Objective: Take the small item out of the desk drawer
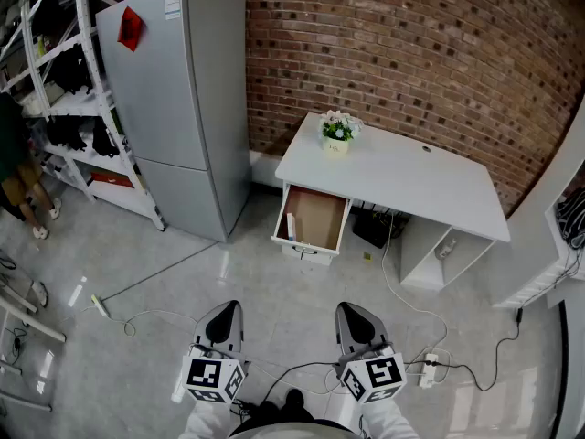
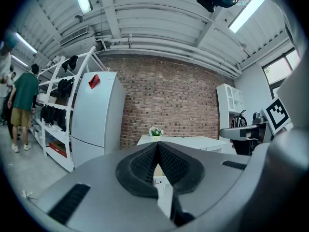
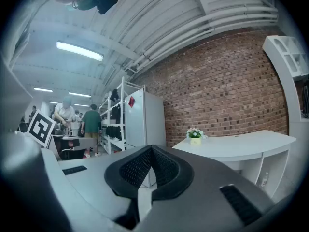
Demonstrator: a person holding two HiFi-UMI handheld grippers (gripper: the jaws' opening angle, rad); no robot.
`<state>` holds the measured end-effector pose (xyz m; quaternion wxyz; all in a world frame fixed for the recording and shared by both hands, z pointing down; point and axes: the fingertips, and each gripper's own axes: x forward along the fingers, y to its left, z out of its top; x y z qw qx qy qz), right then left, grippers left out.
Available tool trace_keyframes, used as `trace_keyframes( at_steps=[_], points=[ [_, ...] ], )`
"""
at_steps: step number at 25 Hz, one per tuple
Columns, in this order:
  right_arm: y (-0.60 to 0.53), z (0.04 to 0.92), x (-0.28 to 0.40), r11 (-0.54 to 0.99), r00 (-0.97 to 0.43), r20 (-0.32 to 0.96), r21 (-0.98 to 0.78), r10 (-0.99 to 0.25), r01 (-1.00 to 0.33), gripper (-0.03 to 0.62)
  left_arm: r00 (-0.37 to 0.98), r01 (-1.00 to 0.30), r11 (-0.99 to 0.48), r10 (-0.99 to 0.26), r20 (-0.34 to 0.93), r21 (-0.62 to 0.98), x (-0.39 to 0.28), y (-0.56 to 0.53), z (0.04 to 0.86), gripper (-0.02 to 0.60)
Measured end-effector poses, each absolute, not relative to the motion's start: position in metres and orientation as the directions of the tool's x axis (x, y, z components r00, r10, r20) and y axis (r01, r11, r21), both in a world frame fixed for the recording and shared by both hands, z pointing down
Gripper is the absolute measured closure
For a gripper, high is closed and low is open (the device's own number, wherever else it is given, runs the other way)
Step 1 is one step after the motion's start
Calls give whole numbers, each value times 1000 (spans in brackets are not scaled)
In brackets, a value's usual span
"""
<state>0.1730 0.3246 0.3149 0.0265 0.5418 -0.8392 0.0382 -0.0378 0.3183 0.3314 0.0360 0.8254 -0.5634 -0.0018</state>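
The white desk (image 1: 411, 186) stands against the brick wall, and its drawer (image 1: 313, 219) is pulled open at the left end. A small pale item (image 1: 291, 225) stands upright against the drawer's left side. Both grippers are low in the head view, well short of the desk over the floor. My left gripper (image 1: 227, 311) is shut with nothing in it, its pads meeting at the tip (image 2: 157, 146). My right gripper (image 1: 352, 314) is also shut and empty (image 3: 151, 149). Both point toward the desk (image 2: 183, 141) (image 3: 236, 146).
A grey fridge (image 1: 178, 99) stands left of the desk, with a white shelving rack (image 1: 82, 108) beyond it. A small flower pot (image 1: 336, 135) sits on the desk's back corner. Cables and a power strip (image 1: 430, 371) lie on the floor. A black object (image 1: 375, 229) lies under the desk.
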Motion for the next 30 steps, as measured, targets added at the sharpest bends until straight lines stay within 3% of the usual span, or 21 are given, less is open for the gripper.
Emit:
trace_keyframes(
  at_steps=[21, 24, 30],
  points=[
    [315, 329, 192, 437, -441, 103, -60, -892, -897, 565, 343, -939, -339, -937, 71, 60, -7, 317, 344, 566],
    [311, 330, 196, 429, -432, 114, -54, -895, -902, 508, 345, -938, -341, -935, 77, 57, -3, 312, 344, 566],
    [292, 336, 199, 424, -430, 144, -71, -891, -903, 466, 342, -939, -339, -936, 85, 55, -2, 294, 346, 566]
  ],
)
